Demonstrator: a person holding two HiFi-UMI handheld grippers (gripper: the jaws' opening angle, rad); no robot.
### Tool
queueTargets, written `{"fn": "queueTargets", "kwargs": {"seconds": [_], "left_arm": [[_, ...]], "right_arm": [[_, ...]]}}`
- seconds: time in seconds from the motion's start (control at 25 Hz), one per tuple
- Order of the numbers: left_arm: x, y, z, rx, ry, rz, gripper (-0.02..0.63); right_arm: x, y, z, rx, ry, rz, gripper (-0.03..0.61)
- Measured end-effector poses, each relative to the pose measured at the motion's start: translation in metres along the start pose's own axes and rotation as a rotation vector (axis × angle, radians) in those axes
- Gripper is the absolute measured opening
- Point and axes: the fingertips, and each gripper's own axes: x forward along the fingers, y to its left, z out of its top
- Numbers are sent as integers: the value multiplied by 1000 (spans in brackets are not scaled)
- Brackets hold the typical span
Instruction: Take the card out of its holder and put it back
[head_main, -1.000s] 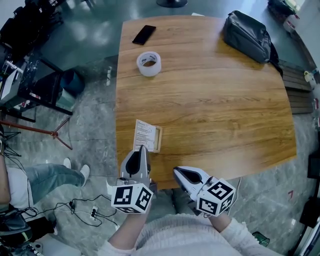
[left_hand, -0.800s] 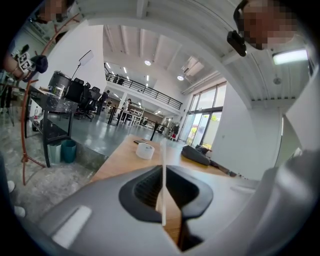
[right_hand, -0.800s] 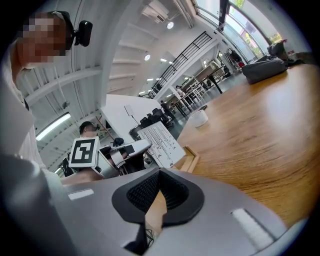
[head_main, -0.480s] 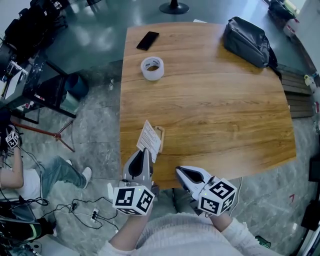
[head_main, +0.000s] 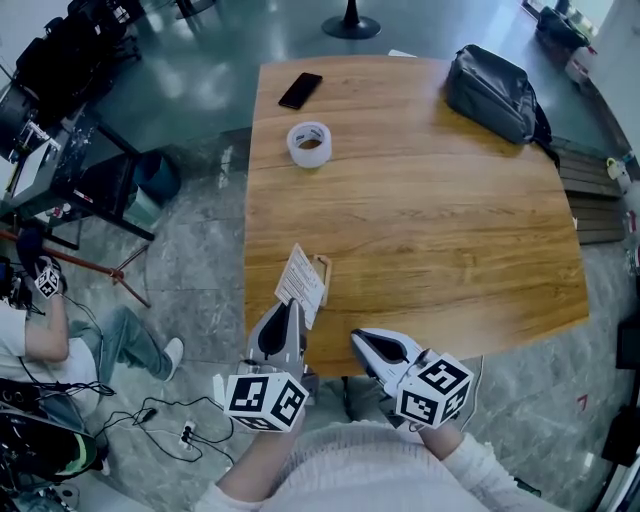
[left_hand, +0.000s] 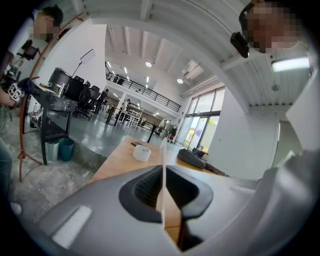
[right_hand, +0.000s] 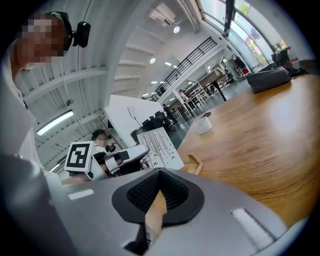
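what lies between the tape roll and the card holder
Only bare tabletop: the head view shows nothing on the wood between the tape roll and the card holder.

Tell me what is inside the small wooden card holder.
Nothing shows inside the small wooden card holder. The white printed card is tilted up beside it, pinched in the left tool; in the head view the card hides the holder's left part.

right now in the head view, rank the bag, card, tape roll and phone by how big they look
1. bag
2. card, held up nearer the camera, so unsure
3. tape roll
4. phone, close to the tape roll
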Motion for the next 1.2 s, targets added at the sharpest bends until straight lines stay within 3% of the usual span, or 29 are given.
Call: {"fn": "queueTargets", "kwargs": {"seconds": [0.92, 1.2], "left_arm": [[-3, 2, 11, -74, -49, 12, 20], [1, 7, 19, -62, -83, 16, 20]], "right_arm": [[0, 2, 21, -43, -26, 1, -5], [3, 0, 20, -41, -23, -1, -5]]}}
